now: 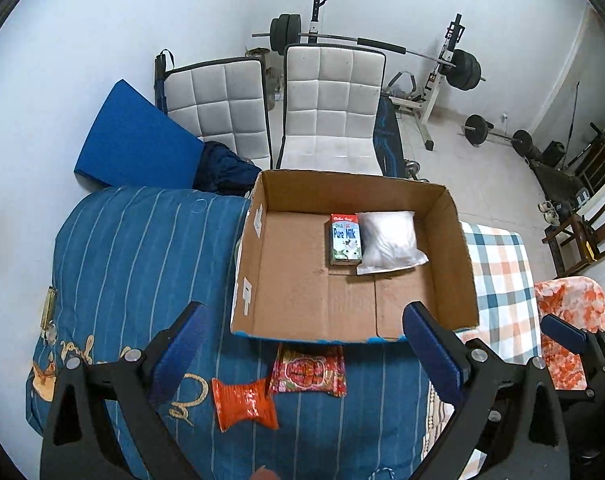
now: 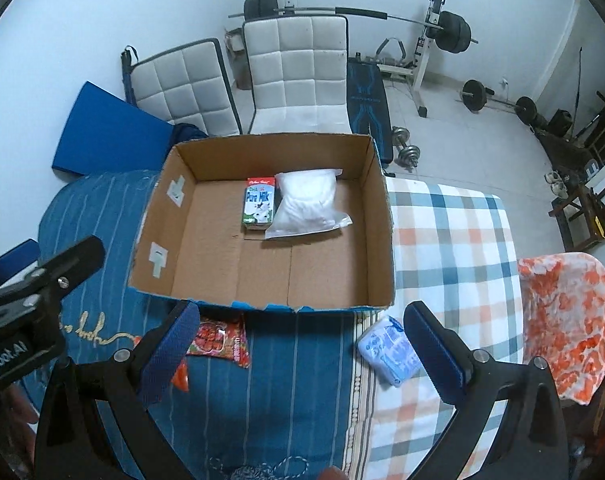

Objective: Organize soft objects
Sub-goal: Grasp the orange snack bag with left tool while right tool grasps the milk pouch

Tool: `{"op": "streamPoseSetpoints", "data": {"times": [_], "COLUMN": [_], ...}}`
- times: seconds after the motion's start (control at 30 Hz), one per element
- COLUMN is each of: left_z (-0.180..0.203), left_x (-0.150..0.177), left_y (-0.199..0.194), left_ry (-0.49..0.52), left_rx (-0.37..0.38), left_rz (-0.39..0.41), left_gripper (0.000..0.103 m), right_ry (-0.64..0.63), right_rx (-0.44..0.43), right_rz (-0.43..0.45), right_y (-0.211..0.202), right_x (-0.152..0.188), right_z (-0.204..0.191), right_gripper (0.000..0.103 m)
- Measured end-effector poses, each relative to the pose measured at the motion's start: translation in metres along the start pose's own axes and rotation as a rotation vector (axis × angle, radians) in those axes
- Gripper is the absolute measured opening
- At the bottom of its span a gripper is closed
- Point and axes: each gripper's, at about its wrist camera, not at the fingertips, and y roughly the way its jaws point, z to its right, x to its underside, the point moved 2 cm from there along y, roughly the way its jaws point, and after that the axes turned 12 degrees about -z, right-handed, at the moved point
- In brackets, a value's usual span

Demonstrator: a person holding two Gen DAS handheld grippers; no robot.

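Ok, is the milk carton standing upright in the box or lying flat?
Lying flat. The milk carton rests on the cardboard box floor with its printed front facing up, right beside the white bag.

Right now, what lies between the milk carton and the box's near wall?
Nothing: bare cardboard floor from the milk carton to the box's near wall, clearest in the right wrist view.
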Motion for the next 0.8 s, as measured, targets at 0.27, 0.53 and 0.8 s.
{"op": "streamPoseSetpoints", "data": {"times": [0.27,0.53,0.8], "left_z": [-0.003,-0.046,-0.086], "left_x": [0.012,0.035,0.079], "left_y": [-0.016,0.021,0.115], "left_ry": [-0.032,-0.153,-0.348], "left_rx": [0.005,-0.024,-0.003], "left_rz": [0.014,-0.073,-0.298], "left_gripper": [0.1,0.1,0.099], "right_ry": [0.017,0.19,0.273], "right_rx": [-0.018,0.017,0.078], "right_rz": [-0.005,-0.144,-0.314], "right_y": [-0.013,0.047,0.138], "right_x": [0.014,0.029,0.057], "right_z": [0.019,0.083,0.129], "right_gripper": [0.103,0.103,0.103]}}
